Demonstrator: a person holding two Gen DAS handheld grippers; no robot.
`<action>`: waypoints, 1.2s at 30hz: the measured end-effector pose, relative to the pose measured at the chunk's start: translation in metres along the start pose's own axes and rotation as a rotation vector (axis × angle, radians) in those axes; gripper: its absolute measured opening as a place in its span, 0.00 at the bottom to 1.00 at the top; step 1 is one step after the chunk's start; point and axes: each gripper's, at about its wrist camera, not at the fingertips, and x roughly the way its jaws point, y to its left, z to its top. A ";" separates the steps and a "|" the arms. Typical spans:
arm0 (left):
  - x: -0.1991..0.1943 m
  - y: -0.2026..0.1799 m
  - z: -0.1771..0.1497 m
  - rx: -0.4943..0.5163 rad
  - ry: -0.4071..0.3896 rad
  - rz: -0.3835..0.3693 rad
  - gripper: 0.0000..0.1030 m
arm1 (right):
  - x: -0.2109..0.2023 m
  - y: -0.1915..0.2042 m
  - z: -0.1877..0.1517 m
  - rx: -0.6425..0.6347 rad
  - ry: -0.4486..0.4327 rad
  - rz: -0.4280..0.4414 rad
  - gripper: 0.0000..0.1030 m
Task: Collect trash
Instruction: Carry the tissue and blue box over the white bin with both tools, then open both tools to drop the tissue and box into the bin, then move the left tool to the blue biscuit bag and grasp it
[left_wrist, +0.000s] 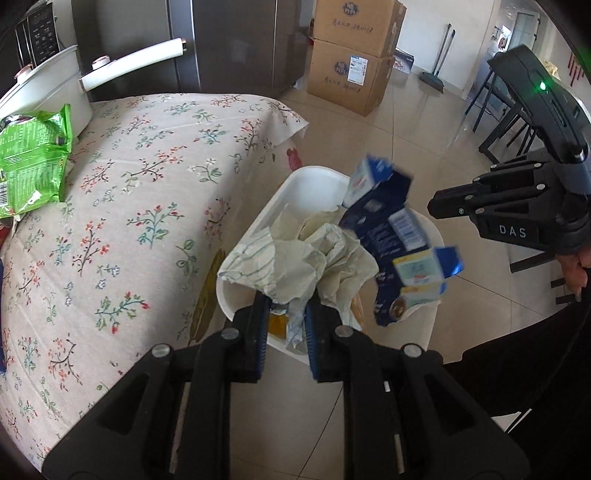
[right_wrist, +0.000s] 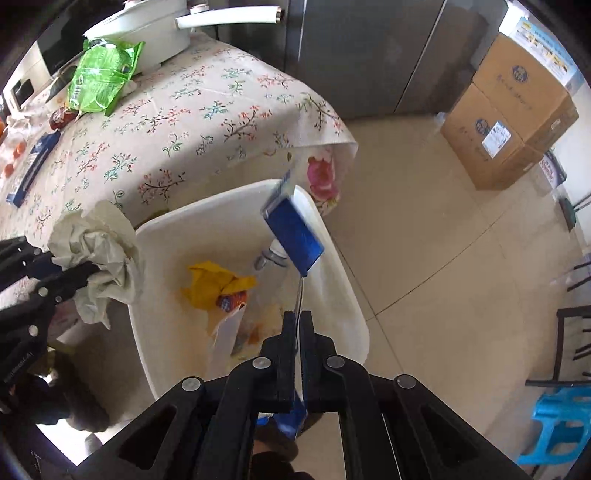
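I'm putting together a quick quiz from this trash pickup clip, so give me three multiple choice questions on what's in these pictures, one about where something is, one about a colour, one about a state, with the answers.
1. Where is the white bin?
A. on the table
B. on the floor beside the table
C. on a cardboard box

2. What colour is the snack bag on the floral tablecloth?
A. green
B. red
C. black

3. What is the left gripper doing?
A. standing empty
B. pinching crumpled paper
C. holding a bottle

Answers: 1 B, the bin stands on the floor tiles against the table's edge. 2 A, the bag is bright green. 3 B, the fingers clamp the crumpled paper over the bin, while the right gripper has a flattened blue carton between its fingers.
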 end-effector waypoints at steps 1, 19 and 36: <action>0.002 -0.002 -0.002 0.006 0.004 0.000 0.19 | 0.001 -0.002 -0.001 0.012 0.005 0.005 0.18; 0.009 -0.006 -0.007 0.052 -0.012 0.010 0.63 | -0.013 -0.020 -0.004 0.093 -0.049 0.029 0.57; -0.031 0.053 -0.015 -0.077 -0.036 0.132 0.84 | -0.029 0.007 0.021 0.068 -0.102 0.044 0.67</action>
